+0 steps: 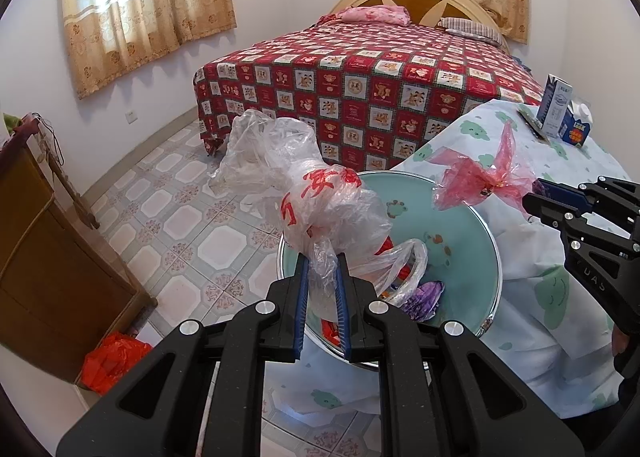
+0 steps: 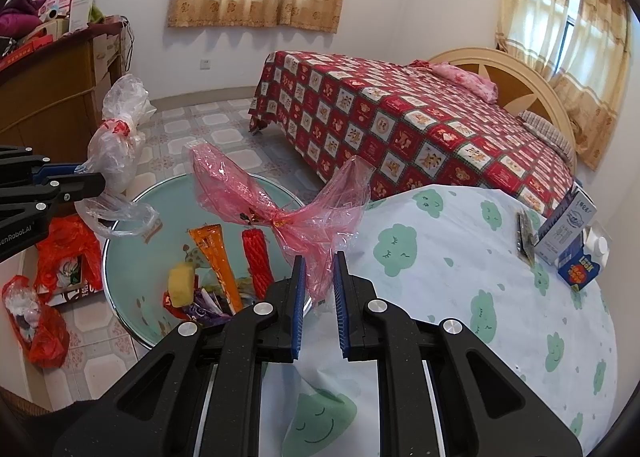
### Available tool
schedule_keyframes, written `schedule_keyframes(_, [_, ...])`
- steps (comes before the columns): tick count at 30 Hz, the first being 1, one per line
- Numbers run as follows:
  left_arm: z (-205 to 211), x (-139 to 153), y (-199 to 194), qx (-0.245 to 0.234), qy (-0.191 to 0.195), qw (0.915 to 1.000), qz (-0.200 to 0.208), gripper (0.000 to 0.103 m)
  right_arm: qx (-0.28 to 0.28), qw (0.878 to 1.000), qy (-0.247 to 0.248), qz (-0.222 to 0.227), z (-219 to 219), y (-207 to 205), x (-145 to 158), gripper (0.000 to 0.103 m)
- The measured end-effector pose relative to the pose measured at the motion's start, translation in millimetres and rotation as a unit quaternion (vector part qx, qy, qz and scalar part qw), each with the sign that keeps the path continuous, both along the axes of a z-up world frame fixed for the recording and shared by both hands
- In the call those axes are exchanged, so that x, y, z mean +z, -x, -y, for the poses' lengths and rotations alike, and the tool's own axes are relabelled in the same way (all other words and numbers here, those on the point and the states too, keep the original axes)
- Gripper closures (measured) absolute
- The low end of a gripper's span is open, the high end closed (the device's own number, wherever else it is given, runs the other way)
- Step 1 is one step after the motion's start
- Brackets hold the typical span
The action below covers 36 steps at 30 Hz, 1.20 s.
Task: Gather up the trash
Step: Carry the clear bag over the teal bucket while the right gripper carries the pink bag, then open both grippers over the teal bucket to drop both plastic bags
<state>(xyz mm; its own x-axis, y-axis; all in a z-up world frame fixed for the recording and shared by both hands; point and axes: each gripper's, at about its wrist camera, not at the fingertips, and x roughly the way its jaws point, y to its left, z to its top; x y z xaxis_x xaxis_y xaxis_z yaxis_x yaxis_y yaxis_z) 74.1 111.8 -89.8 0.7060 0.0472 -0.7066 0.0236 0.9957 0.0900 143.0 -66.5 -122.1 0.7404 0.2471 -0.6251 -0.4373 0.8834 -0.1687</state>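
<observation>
My left gripper (image 1: 323, 261) is shut on a crumpled clear plastic bag (image 1: 320, 201) with red print and holds it above a pale green basin (image 1: 472, 253). The bag also shows in the right wrist view (image 2: 116, 145), as does the left gripper (image 2: 90, 179). My right gripper (image 2: 319, 261) is shut on a pink plastic bag (image 2: 280, 201) and holds it over the basin's rim (image 2: 120, 225). The pink bag also shows in the left wrist view (image 1: 480, 173), beside the right gripper (image 1: 532, 197). The basin holds several wrappers, among them an orange one (image 2: 216, 253) and a red one (image 2: 258, 261).
A table under a white cloth with green clouds (image 2: 460, 277) carries two cartons (image 2: 572, 241) and a dark strip (image 2: 524, 237) at its far right. Red bags (image 2: 44, 321) and a box lie on the tiled floor. A bed (image 2: 400, 121) and a wooden cabinet (image 1: 36, 249) stand around.
</observation>
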Motion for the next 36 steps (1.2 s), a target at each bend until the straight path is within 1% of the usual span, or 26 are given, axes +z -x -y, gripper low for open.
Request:
schedule_keyframes(24, [13.5,0.8,-3.3,-0.008,0.003,1.0,0.002,0.09,0.003,1.0,0.0,0.006,-5.8,-2.3,2.4,0.089])
schedule_keyframes(27, [17.6,2.6,-3.6,-0.013,0.003,0.9999,0.004,0.087,0.008,1.0,-0.004,0.008,-5.7,-3.3,5.4,0.088])
schedule_keyframes(29, [21.7,3.6,-2.2,-0.019,0.004,0.9998,0.007,0.085,0.012,1.0,-0.008,0.011,-5.6,-2.0,6.8,0.084])
schedule_keyframes(30, [21.6,3.9,-1.8,-0.021,0.005,0.9997,0.008,0.078,0.011,1.0,-0.012,0.013,-4.6,-2.2,6.9,0.076])
schedule_keyframes(31, [23.2,4.5,-1.1,-0.024,0.005,0.9997,0.009,0.075,0.009,1.0,-0.017,0.013,-2.9,-2.5,6.9,0.068])
schedule_keyframes(32, [27.0,4.9,0.0,-0.027,0.003,0.9996,0.011,0.073,0.007,1.0,-0.019,0.014,-1.7,-2.4,6.9,0.066])
schedule_keyframes(33, [26.1,5.5,-0.3,-0.027,0.003,0.9996,0.012,0.067,0.006,1.0,-0.019,0.014,-1.8,-0.6,6.9,0.064])
schedule_keyframes(34, [26.3,5.9,0.0,-0.027,0.005,0.9995,0.014,0.059,0.003,1.0,-0.022,0.015,0.3,-0.1,7.4,0.062])
schedule_keyframes(36, [27.5,7.8,1.7,-0.026,0.007,0.9995,0.019,0.051,0.0,0.999,-0.031,0.015,4.1,2.3,9.6,0.057])
